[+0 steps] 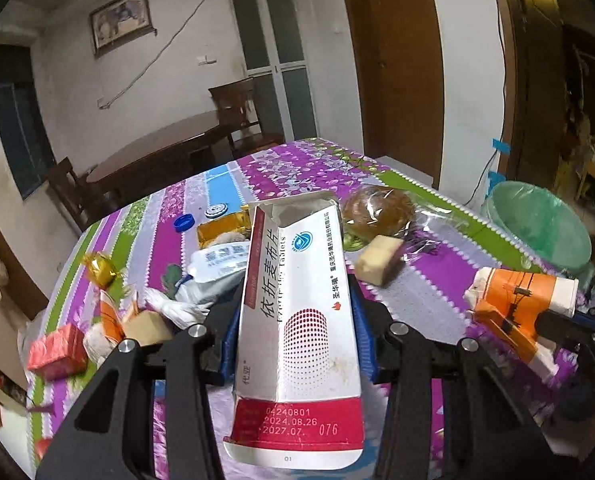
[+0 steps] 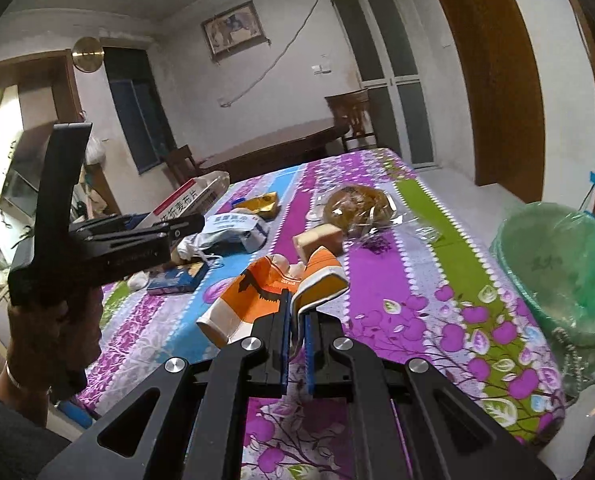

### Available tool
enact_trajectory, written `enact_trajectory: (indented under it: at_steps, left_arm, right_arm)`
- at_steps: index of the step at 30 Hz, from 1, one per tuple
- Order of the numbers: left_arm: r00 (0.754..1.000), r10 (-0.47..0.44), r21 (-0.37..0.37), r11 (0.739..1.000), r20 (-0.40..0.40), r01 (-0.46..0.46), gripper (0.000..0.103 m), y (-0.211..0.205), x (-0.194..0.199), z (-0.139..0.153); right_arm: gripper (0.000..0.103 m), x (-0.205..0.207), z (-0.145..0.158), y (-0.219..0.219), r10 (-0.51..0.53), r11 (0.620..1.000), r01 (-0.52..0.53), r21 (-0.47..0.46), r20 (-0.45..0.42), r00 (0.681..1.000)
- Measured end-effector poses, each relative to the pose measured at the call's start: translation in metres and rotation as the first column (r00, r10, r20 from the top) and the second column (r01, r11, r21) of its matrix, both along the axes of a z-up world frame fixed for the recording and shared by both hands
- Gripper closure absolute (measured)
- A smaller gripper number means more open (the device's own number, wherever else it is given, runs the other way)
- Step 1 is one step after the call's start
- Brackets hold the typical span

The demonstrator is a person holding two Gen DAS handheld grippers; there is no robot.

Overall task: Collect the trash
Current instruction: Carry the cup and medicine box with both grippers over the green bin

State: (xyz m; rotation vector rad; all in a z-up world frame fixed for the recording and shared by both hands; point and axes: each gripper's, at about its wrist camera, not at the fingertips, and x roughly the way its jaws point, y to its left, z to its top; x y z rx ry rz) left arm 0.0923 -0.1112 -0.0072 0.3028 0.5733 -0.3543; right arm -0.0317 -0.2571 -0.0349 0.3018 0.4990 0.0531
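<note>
My left gripper (image 1: 295,320) is shut on a white and red tablet box (image 1: 297,320), held upright above the table; the box also shows in the right wrist view (image 2: 185,200). My right gripper (image 2: 296,320) is shut on a flattened orange and white paper cup (image 2: 273,292), which also shows at the right of the left wrist view (image 1: 525,300). A bin lined with a green bag (image 2: 557,264) stands beside the table's right edge; it also shows in the left wrist view (image 1: 541,224).
On the floral tablecloth (image 2: 437,312) lie a bagged bun (image 2: 357,204), a cake piece (image 2: 317,240), a white pouch (image 2: 233,228), a gold wrapper (image 2: 263,202), a blue packet (image 2: 177,278), a red box (image 1: 57,350), a gold candy (image 1: 99,268) and a blue cap (image 1: 184,223).
</note>
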Motion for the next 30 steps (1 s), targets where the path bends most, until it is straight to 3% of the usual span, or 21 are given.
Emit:
enact_trajectory:
  at_steps: [5, 10, 22, 30]
  left_arm:
    - [0.997, 0.009, 0.012, 1.0, 0.074, -0.01, 0.059, -0.027, -0.011, 0.004]
    - [0.995, -0.027, -0.008, 1.0, 0.097, 0.028, 0.059, -0.063, -0.014, 0.014]
    - [0.97, -0.198, 0.03, 0.98, 0.138, 0.195, 0.059, -0.182, -0.02, 0.017]
    - [0.952, -0.285, 0.041, 0.959, 0.11, 0.282, 0.059, -0.241, -0.015, 0.01]
  right_arm:
    - [0.096, -0.016, 0.014, -0.011, -0.064, 0.996, 0.065, -0.067, 0.024, 0.998]
    - [0.097, -0.034, 0.037, -0.042, -0.154, 0.976, 0.162, -0.145, 0.068, 0.986]
    - [0.096, -0.07, 0.07, -0.139, -0.404, 0.869, 0.416, -0.266, 0.103, 0.909]
    - [0.096, -0.077, 0.065, -0.208, -0.506, 0.816, 0.492, -0.304, 0.036, 0.862]
